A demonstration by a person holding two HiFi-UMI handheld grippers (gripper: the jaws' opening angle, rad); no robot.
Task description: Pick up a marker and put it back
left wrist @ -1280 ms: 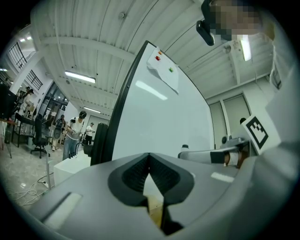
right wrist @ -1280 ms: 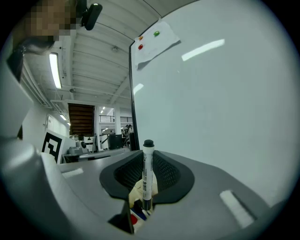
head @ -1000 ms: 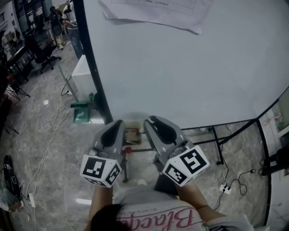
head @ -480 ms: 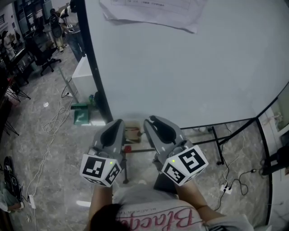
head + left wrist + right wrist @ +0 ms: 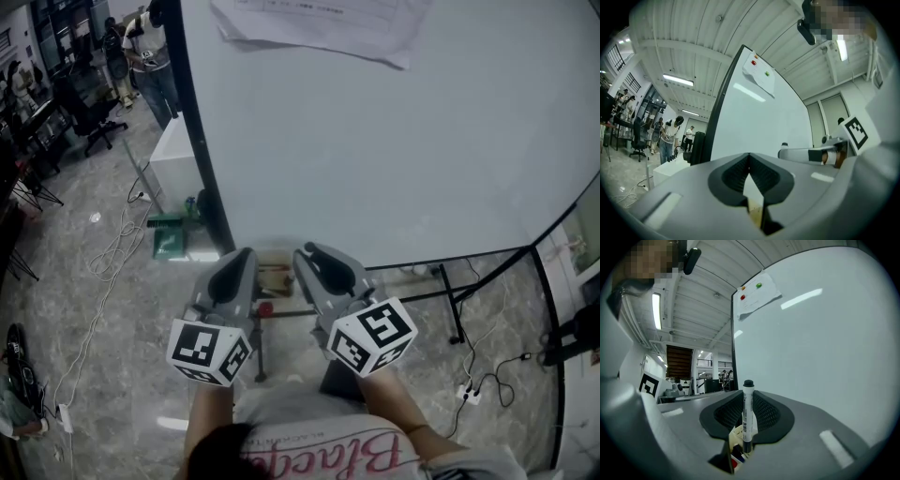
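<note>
Here, a whiteboard (image 5: 394, 141) on a dark-framed stand fills the centre and right of the head view, with a sheet of paper (image 5: 319, 23) stuck to it at the top of the frame. Along the bottom edge, a person holds two grey grippers side by side, both pointing toward the board's lower rim. The left gripper (image 5: 246, 253), just left of centre, has its fingers pressed together at the tips, with nothing between them. The right gripper (image 5: 307, 249), close beside it, pinches a marker (image 5: 747, 416), which stands upright between the pads, dark cap uppermost, in the middle of the right gripper view. A small open box (image 5: 274, 278) sits between and below the two tips. A green magnet (image 5: 758, 285) pins the sheet, upper centre of that view.
</note>
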